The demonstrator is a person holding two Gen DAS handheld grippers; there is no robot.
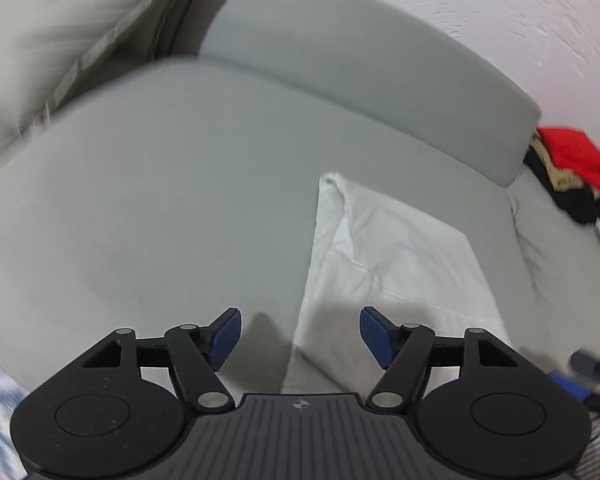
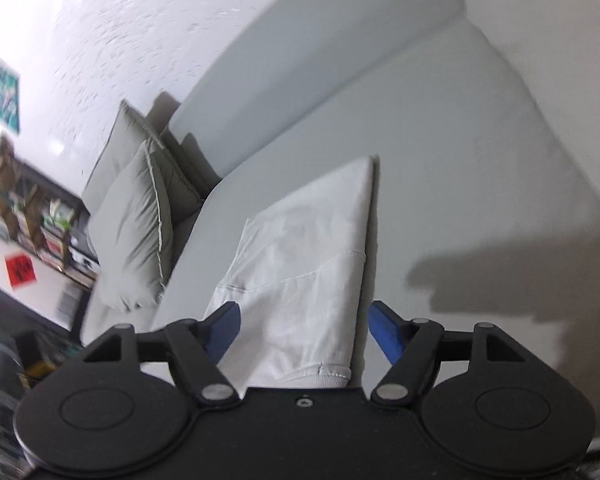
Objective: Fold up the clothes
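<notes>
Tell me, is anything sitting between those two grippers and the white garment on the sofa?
Nothing visible is. The left gripper and right gripper are both open just above the folded white garment, with only bare sofa cushion around it. The pillows lie off to one side.

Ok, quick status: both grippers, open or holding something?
Left gripper: open, holding nothing; folded white cotton garment lies ahead on the grey sofa seat.
Right gripper: open, jaws either side of the garment, not gripping.
</notes>
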